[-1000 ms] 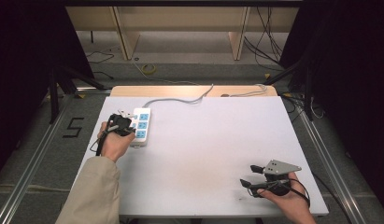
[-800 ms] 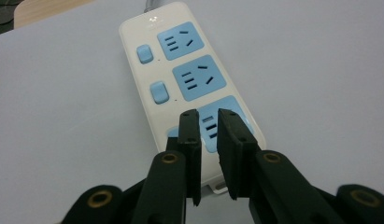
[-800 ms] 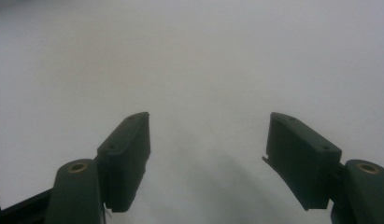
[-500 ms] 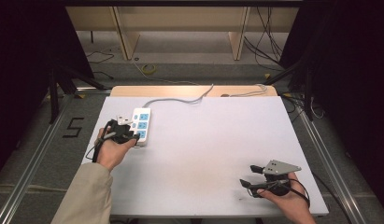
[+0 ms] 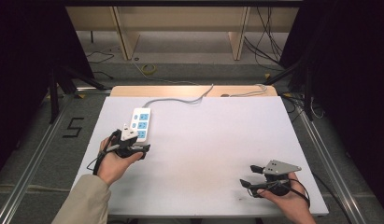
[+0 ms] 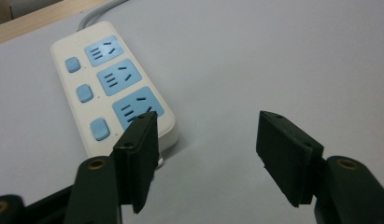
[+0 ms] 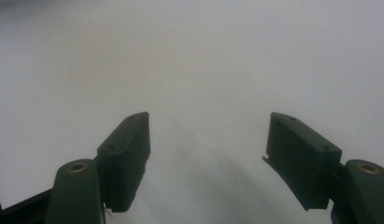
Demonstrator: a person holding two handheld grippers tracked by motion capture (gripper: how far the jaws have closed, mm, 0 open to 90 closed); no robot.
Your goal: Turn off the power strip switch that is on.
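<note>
I hold a two-jaw gripper in each hand over a white surface [image 5: 203,140]. My left gripper [image 5: 133,150] sits toward the left side of the surface, just at the near end of a white power strip [image 5: 140,123]. Its fingers [image 6: 138,154] are spread wide with nothing between them. In the left gripper view the strip lies flat on the surface ahead and to the left, and one finger overlaps its near corner in the picture; I cannot tell whether they touch. The strip has three blue sockets in a row, each with a small blue switch beside it. A grey cord [image 5: 180,100] leaves the far end of the strip and curves away toward the back edge of the surface, where a strip of bare wood shows.

My right gripper [image 5: 252,176] rests low near the front right corner of the surface, well apart from the strip. A grey three-cornered plate [image 5: 281,167] sits on top of it. Its fingers [image 7: 126,154] are also released and wide apart, with plain white surface ahead of them.

A beige sleeve [image 5: 84,203] covers my left forearm.
</note>
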